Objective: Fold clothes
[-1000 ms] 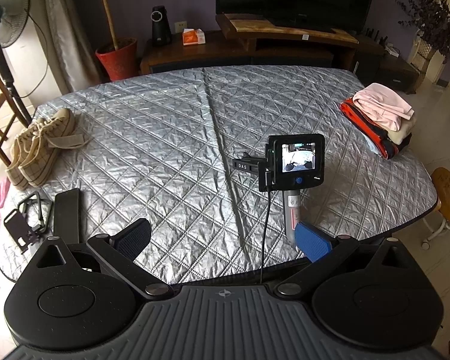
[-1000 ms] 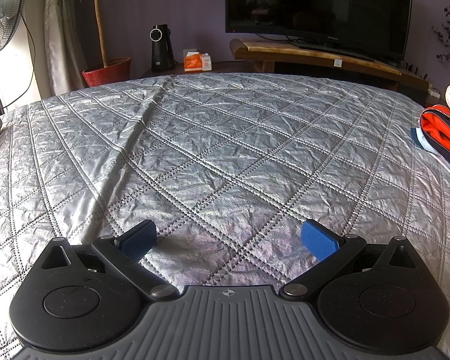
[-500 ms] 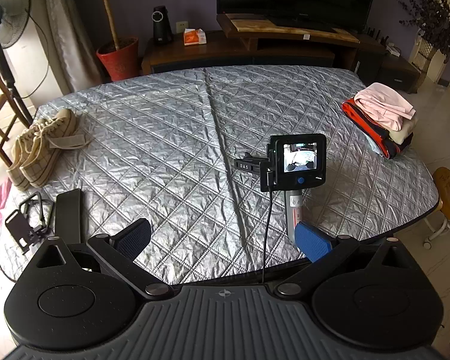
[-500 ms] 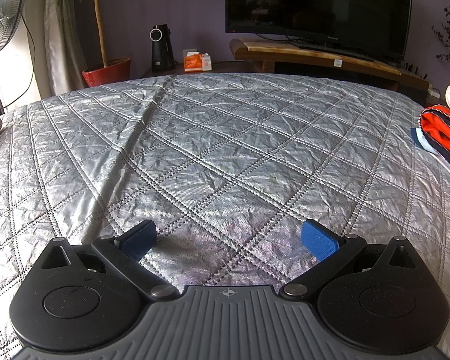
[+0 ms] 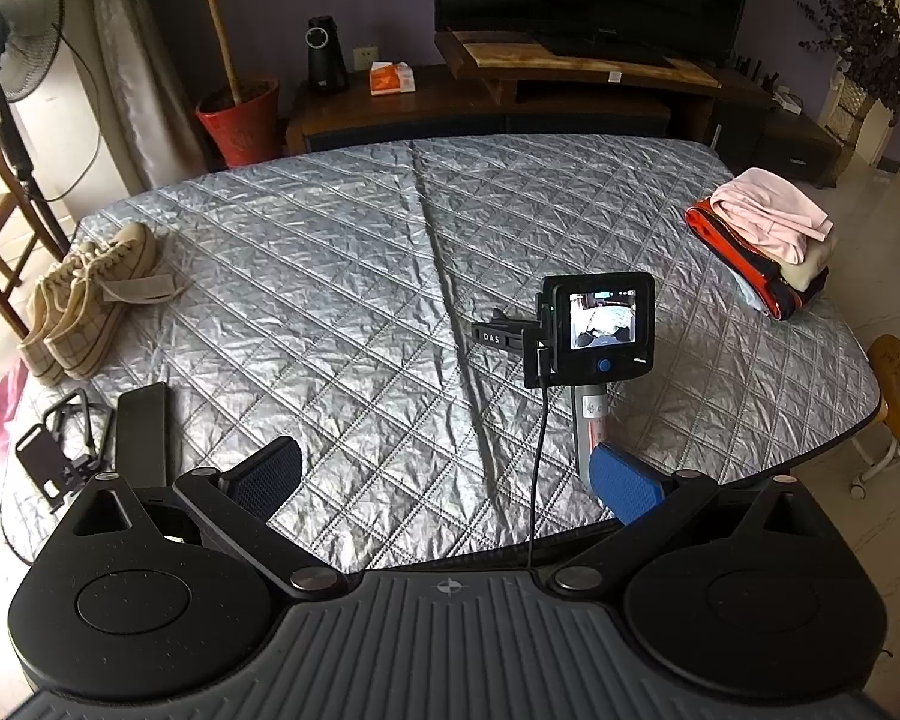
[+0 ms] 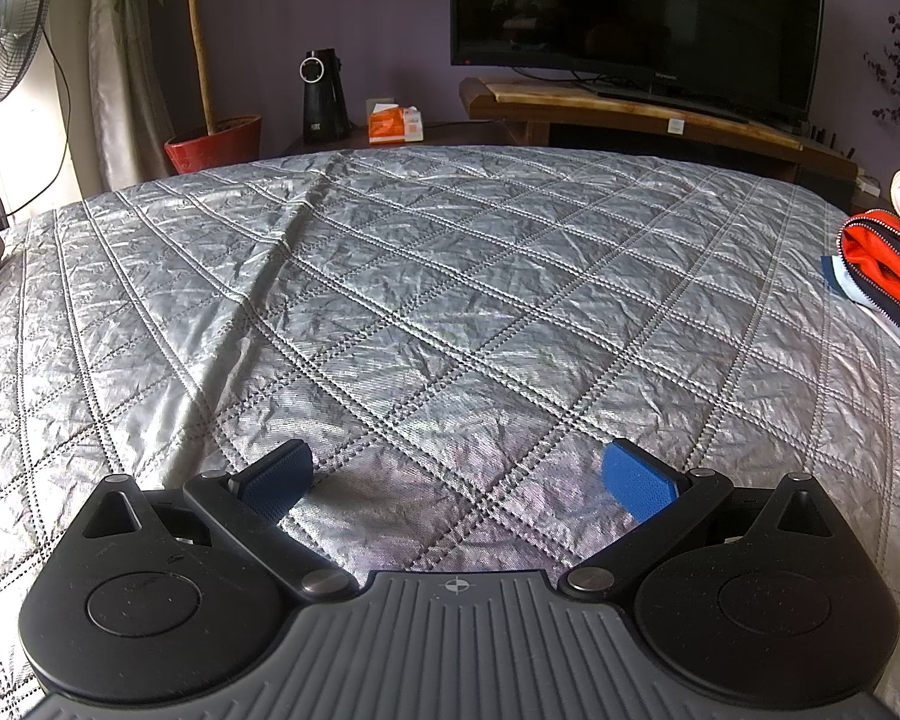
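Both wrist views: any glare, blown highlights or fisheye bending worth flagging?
Left wrist view: window light blows out the left edge behind the fan, the quilt stays sharp, and its far edge bows. Right wrist view: sheen on the quilt, a shadow under the open claw, the horizon curves strongly.

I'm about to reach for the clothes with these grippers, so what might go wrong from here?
The stack of folded clothes sits close to the table's right edge; a clumsy pull may drag it off. The right gripper is open and low over the quilted cover, so it might snag the fabric. The shoes and phone stand crowd the left gripper side.
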Demonstrator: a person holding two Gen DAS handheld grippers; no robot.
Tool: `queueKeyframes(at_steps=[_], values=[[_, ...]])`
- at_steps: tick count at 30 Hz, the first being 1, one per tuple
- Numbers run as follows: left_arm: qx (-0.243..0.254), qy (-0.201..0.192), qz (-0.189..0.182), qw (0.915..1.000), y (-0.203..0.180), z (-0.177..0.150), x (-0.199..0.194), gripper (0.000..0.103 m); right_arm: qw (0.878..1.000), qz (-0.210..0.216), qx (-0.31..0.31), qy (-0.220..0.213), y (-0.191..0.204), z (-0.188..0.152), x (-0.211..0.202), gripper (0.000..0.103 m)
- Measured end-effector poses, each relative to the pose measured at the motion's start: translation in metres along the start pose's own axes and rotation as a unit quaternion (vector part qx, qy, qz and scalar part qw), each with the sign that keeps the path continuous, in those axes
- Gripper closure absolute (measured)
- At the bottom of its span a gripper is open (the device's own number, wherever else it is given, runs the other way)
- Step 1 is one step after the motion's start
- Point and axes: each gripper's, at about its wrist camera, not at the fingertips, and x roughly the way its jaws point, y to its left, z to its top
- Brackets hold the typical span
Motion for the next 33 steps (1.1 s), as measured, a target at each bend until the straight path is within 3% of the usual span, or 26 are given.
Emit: queueKeyframes(at_steps=[33], values=[[0.007,-0.005,0.012,0.9999,-0.0014,-0.0004,-0.0009,0.0,1.0,0.0,0.0,0.0,0.0001,0.0003,-0.0006,0.0]])
